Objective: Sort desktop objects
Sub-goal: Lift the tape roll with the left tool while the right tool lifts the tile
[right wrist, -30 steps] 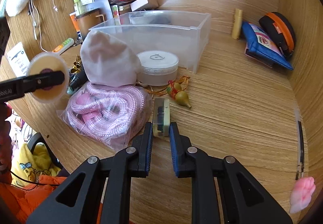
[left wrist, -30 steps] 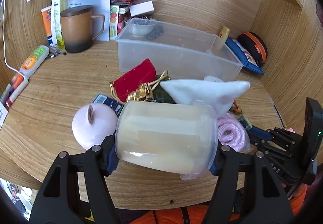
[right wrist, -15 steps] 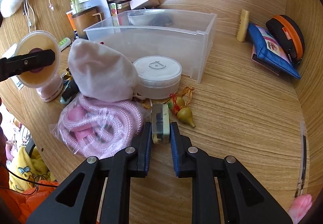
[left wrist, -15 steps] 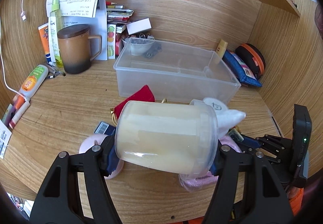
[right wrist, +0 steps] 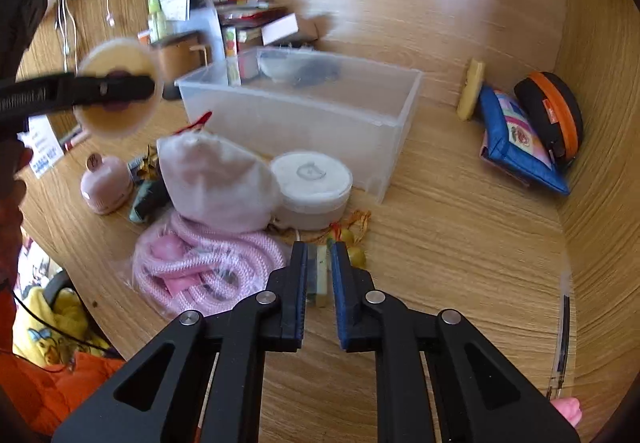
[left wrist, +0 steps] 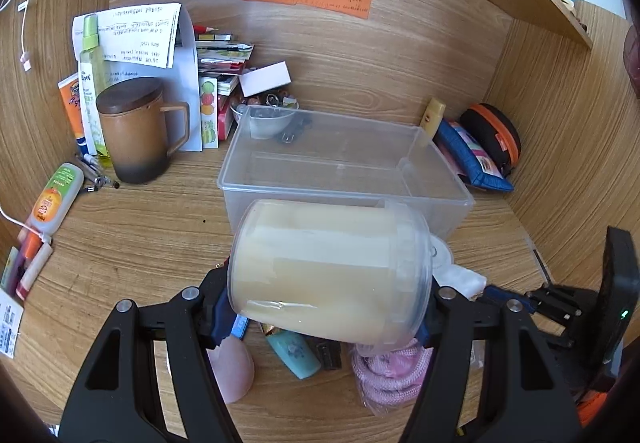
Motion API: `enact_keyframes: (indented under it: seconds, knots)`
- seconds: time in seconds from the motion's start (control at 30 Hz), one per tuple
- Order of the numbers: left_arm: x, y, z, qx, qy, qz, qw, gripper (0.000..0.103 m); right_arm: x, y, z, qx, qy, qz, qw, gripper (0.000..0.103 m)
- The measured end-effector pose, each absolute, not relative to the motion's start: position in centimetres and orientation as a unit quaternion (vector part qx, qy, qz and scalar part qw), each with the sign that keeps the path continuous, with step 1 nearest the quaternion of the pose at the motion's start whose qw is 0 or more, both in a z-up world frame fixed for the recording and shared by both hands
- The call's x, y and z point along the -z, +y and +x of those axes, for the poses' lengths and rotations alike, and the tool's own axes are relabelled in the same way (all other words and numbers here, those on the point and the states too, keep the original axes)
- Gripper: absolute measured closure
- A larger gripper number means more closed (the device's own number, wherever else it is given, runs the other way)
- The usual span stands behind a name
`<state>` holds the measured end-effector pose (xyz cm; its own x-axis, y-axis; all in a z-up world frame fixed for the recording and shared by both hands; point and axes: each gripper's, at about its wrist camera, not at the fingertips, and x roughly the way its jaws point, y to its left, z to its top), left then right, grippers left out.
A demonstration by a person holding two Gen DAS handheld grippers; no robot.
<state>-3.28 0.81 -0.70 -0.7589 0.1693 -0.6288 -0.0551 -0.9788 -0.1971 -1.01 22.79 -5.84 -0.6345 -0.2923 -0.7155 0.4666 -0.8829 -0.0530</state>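
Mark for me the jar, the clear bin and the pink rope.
jar (left wrist: 328, 263), left wrist view, middle of its side.
clear bin (right wrist: 280, 119), right wrist view, front wall.
pink rope (right wrist: 208, 263), right wrist view, middle of the coil.

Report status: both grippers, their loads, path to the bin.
Left gripper shut on jar, held sideways. Right gripper shut on small flat block. Clear bin ahead, nothing blocking.
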Motion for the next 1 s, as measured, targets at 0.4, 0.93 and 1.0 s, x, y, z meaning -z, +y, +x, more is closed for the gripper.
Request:
enact_keyframes:
  seconds: [0.4, 0.93, 1.0]
  knots:
    - [1.6, 0.1, -3.6, -0.928, -0.087, -0.354, 0.071, 0.037, 6.7, 22.9, -1.6, 0.890, 0.106, 0.391, 0.211, 0.088]
    - [2.1, 0.8, -4.3, -0.925, -0.078, -0.358, 0.098, 0.037, 7.5, 24.0, -2.7, 0.875, 0.095, 0.432, 0.194, 0.075]
    - [2.2, 0.9, -4.5, -0.924, -0.082, -0.360, 0.102, 0.037, 7.9, 24.1, -3.1, 0.872, 0.090, 0.441, 0.192, 0.075]
